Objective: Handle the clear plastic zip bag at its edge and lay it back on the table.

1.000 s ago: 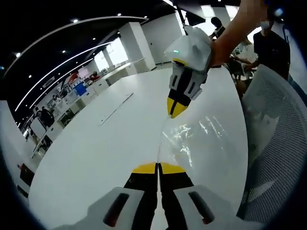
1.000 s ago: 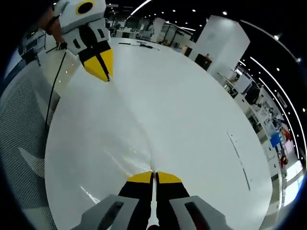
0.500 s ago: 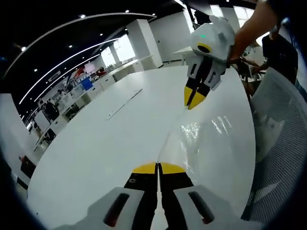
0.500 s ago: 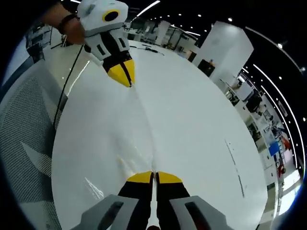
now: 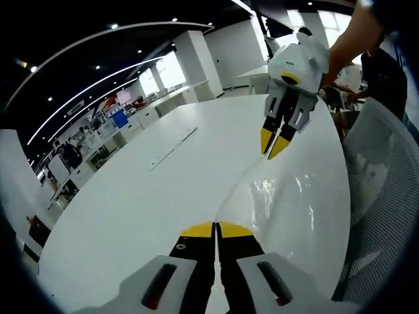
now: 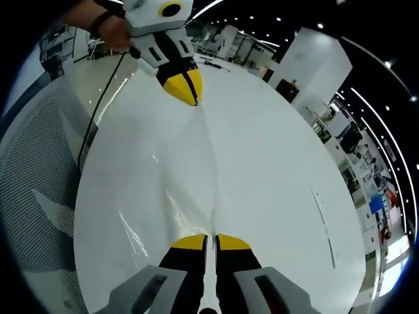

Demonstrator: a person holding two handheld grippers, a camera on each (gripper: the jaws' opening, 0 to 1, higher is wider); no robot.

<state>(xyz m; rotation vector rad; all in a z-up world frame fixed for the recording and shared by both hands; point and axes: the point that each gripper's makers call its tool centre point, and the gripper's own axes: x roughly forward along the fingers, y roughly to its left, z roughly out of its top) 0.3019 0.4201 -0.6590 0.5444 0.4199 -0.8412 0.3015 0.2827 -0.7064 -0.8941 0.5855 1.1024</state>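
Left gripper view: the left gripper (image 5: 215,229) pinches the near edge of the clear zip bag (image 5: 288,196) — it lies on the white desk (image 5: 131,196). The right gripper (image 5: 272,144) stands parted at its far edge.

Right gripper view: the right gripper's fingers (image 6: 190,243) stand narrowly apart — the bag's edge runs between them.

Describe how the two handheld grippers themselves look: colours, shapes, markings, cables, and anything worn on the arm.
Both match: the left gripper and right gripper have black jaws capped with yellow wedge tips, on pale grey bodies with dark oblong slots. Seen from the right gripper view, the left gripper's white housing carries a yellow-ringed round mark, a thin black cable trails from it, and a dark wristband sits on the arm.
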